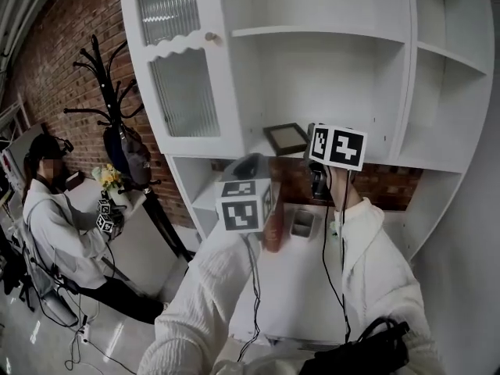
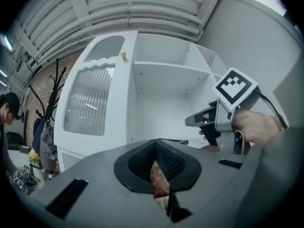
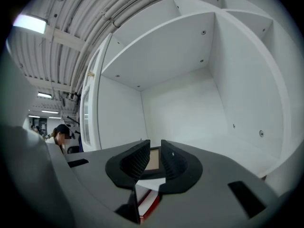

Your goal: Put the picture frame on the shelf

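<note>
The picture frame [image 1: 285,137] lies flat on the shelf [image 1: 391,161], just past my right tongs [image 3: 153,151]. They are open a little and hold nothing. My left tongs [image 2: 155,163] are closed and empty. I think I should pull back slowly and not bump the frame.

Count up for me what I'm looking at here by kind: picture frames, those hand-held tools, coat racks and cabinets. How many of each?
Picture frame: 1
Tools: 2, the left tool and the right tool
Coat rack: 1
White cabinet: 1
Total: 5
</note>
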`<act>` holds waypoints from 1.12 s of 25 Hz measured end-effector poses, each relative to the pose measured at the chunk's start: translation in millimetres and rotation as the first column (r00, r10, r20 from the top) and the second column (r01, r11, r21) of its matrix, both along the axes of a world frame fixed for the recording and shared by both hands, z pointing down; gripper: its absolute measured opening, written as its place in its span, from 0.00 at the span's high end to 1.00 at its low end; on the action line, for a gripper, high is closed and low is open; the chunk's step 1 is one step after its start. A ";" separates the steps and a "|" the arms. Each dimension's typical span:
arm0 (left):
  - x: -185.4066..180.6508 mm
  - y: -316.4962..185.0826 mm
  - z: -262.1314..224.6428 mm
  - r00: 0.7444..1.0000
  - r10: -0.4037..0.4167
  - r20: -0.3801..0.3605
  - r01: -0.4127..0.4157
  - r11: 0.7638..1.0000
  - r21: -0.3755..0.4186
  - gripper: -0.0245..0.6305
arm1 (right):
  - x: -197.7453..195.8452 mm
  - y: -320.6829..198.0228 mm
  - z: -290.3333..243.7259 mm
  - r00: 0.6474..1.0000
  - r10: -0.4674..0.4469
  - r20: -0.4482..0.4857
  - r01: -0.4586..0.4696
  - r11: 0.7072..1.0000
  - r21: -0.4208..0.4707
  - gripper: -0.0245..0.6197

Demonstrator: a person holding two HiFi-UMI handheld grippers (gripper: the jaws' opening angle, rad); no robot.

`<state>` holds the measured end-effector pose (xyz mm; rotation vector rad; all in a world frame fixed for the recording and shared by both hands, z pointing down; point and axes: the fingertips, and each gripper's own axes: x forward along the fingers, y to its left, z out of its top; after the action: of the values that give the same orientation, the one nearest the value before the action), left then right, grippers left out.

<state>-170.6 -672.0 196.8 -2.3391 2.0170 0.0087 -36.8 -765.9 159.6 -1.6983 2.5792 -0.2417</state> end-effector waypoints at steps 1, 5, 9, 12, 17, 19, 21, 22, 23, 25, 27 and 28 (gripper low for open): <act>1.7 5.1 3.0 1.000 0.008 -0.002 -0.008 1.000 -0.001 0.95 | 3.0 7.0 2.7 1.000 0.006 0.005 -0.006 1.000 0.002 0.85; 7.9 25.3 24.9 0.999 0.036 -0.006 -0.036 0.999 -0.025 0.95 | 11.3 32.1 25.3 0.999 0.030 0.012 -0.030 0.999 -0.014 0.85; 9.3 46.4 53.0 0.998 0.053 -0.014 -0.054 0.996 -0.065 0.95 | 11.0 50.4 58.6 0.999 0.041 0.026 -0.039 0.997 -0.060 0.85; 6.1 64.2 74.8 0.998 0.059 -0.035 -0.062 0.993 -0.096 0.95 | 6.1 68.9 87.7 0.999 0.034 0.038 -0.030 0.995 -0.093 0.85; -4.8 89.8 116.3 0.993 0.052 -0.108 -0.069 0.986 -0.154 0.95 | -6.6 107.3 141.5 0.996 0.002 0.089 0.010 0.991 -0.137 0.85; -7.6 96.6 135.5 0.991 0.048 -0.127 -0.071 0.980 -0.184 0.95 | -10.2 123.3 165.1 0.996 -0.017 0.091 0.032 0.986 -0.164 0.86; -7.3 102.3 157.4 0.988 0.046 -0.145 -0.078 0.972 -0.220 0.95 | -12.1 139.6 191.1 0.996 -0.036 0.082 0.052 0.980 -0.194 0.88; -6.3 105.5 167.9 0.987 0.046 -0.154 -0.082 0.968 -0.236 0.95 | -12.1 147.6 203.5 0.996 -0.043 0.076 0.057 0.977 -0.206 0.89; -4.6 109.1 176.9 0.986 0.046 -0.162 -0.086 0.965 -0.249 0.95 | -11.6 155.4 214.6 0.996 -0.047 0.070 0.061 0.975 -0.213 0.89; 0.7 117.7 190.8 0.984 0.051 -0.170 -0.096 0.959 -0.265 0.95 | -9.7 170.6 233.9 0.997 -0.055 0.059 0.067 0.973 -0.221 0.90; 8.5 127.6 202.7 0.982 0.064 -0.180 -0.113 0.954 -0.277 0.95 | -6.9 186.0 250.4 0.996 -0.067 0.054 0.077 0.971 -0.225 0.90; 13.2 132.5 208.6 0.979 0.073 -0.188 -0.126 0.951 -0.284 0.95 | -4.8 193.6 257.2 0.996 -0.073 0.051 0.083 0.971 -0.226 0.91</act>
<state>-157.4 -539.5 405.4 -2.7093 2.1036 -0.0916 -41.5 -572.4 416.8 -1.6367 2.6782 -0.5920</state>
